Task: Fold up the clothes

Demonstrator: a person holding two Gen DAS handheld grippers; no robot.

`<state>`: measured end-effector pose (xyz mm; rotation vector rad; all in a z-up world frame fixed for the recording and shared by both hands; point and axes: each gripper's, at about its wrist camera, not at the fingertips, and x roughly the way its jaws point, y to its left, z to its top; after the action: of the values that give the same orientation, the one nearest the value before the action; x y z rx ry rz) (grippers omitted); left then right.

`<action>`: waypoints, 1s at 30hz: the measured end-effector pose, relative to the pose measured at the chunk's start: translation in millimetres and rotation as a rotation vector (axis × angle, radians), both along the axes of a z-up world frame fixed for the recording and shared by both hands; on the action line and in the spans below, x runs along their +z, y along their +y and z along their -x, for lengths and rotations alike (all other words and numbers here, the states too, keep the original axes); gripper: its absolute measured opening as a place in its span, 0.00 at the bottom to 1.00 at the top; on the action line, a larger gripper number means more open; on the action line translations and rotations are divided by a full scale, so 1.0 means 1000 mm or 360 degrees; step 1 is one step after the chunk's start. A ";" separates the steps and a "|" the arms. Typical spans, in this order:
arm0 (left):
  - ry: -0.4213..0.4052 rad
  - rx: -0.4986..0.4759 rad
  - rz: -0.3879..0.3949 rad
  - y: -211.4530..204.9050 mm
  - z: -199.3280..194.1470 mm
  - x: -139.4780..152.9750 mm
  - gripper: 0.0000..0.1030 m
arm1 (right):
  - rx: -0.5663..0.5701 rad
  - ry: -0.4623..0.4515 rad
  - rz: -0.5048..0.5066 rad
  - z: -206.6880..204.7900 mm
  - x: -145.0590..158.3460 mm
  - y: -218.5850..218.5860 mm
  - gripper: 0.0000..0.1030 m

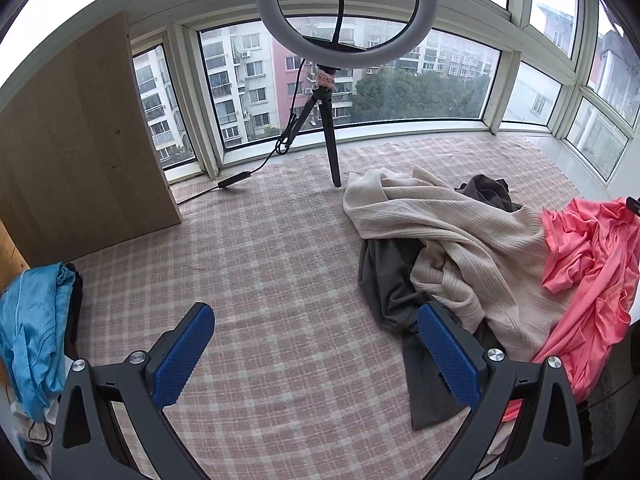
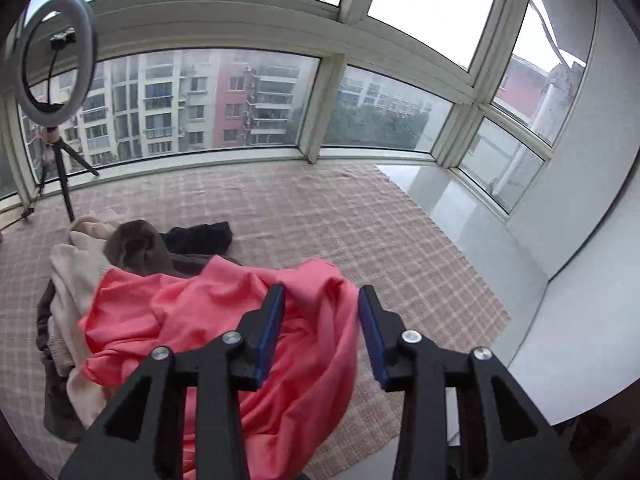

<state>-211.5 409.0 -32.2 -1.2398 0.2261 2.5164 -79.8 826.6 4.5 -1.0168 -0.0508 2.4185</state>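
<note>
Pile of clothes: a loose heap lies on the checked cloth (image 1: 280, 264) that covers the surface by the window. On top are a coral-pink garment (image 2: 208, 320), a cream ribbed sweater (image 1: 472, 240) and a dark grey garment (image 1: 392, 292); a small black piece (image 2: 200, 236) lies at the far edge of the heap. All of them are crumpled and lie over each other.

Progress: as far as I can judge, no garment in this heap is folded yet, so almost all of the work is left. A blue garment (image 1: 32, 320) lies apart at the left edge of the cloth; it looks bunched, and I cannot tell whether it is already finished.

Step in hand: it seems the pink garment is chosen as the one to take out of the heap.

Right gripper (image 2: 322, 332): the jaws stand partly apart, and a raised fold of the pink fabric is between them. The fabric seems to touch the inner pads, but the jaws have not closed on it.

Left gripper (image 1: 316, 356): the jaws are wide apart and hold nothing. It hangs over bare checked cloth, and its right finger is just beside the hem of the dark grey garment.

Surroundings: a ring light on a tripod (image 1: 332, 136) stands behind the heap, near the window.
</note>
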 end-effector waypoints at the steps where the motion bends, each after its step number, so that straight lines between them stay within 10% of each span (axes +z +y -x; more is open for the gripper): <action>1: -0.0009 -0.0006 -0.0004 0.001 0.000 -0.002 0.99 | 0.0118 0.0043 0.0033 0.001 0.008 -0.016 0.57; 8: -0.0040 -0.0043 0.0006 0.003 -0.007 -0.009 0.99 | 0.0691 -0.0247 0.0114 0.088 -0.036 -0.123 0.61; 14: -0.0043 -0.0013 0.0003 -0.011 -0.005 -0.012 0.99 | 0.0605 -0.0573 -0.0049 0.092 -0.089 -0.102 0.55; 17: -0.0064 -0.0012 -0.0031 -0.010 0.000 -0.014 0.99 | 0.0524 -0.0543 0.0169 0.059 -0.082 -0.056 0.08; 22: -0.0085 -0.0042 -0.0062 -0.001 0.004 -0.018 0.99 | 0.0035 -0.0707 -0.0174 0.016 -0.092 0.013 0.08; 25: -0.0096 -0.0087 -0.0058 0.008 0.002 -0.019 0.99 | -0.0142 -0.0579 -0.0184 -0.001 -0.070 0.033 0.18; 27: -0.0103 -0.0124 -0.0049 0.015 0.000 -0.020 0.99 | 0.0014 -0.0385 0.0024 -0.002 -0.045 0.023 0.49; 30: -0.0102 -0.0164 -0.0029 0.022 -0.004 -0.021 0.99 | 0.0357 -0.0313 0.0132 0.027 -0.036 -0.023 0.67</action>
<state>-207.1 430.6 -52.9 -1.2662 0.2450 2.3826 -106.7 804.1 -31.7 -1.3489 -0.1407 2.5281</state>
